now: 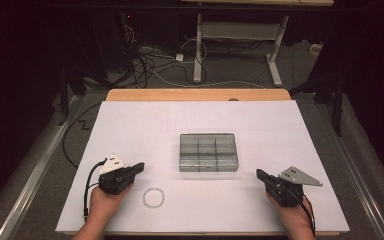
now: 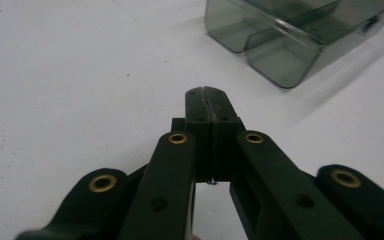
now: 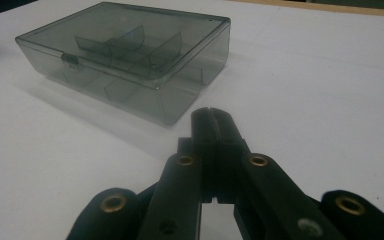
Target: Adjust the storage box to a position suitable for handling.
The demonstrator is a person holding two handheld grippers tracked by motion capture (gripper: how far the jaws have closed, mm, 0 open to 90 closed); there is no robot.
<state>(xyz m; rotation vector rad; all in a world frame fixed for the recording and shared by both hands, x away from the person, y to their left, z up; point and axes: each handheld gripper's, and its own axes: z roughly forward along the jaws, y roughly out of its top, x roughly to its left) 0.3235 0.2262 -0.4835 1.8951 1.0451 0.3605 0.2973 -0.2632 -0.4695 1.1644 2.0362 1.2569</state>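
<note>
A smoky clear plastic compartment box (image 1: 208,152) with its lid closed sits at the middle of the white table; it also appears as the box (image 2: 290,35) and the box (image 3: 125,55) in the gripper views. A white bead bracelet (image 1: 153,198) lies near the front, just right of my left hand. My left gripper (image 1: 139,167) rests low at the front left, jaws pressed together with nothing between them, as seen at the left gripper (image 2: 207,95). My right gripper (image 1: 260,174) sits at the front right, pointing toward the box, its jaws together and empty, as the right gripper (image 3: 211,116) shows.
The white board (image 1: 130,125) covers a wooden tabletop whose edge (image 1: 195,94) shows at the back. Beyond it are a dark floor with cables (image 1: 150,65) and a white desk frame (image 1: 240,35). Metal rails run along both sides.
</note>
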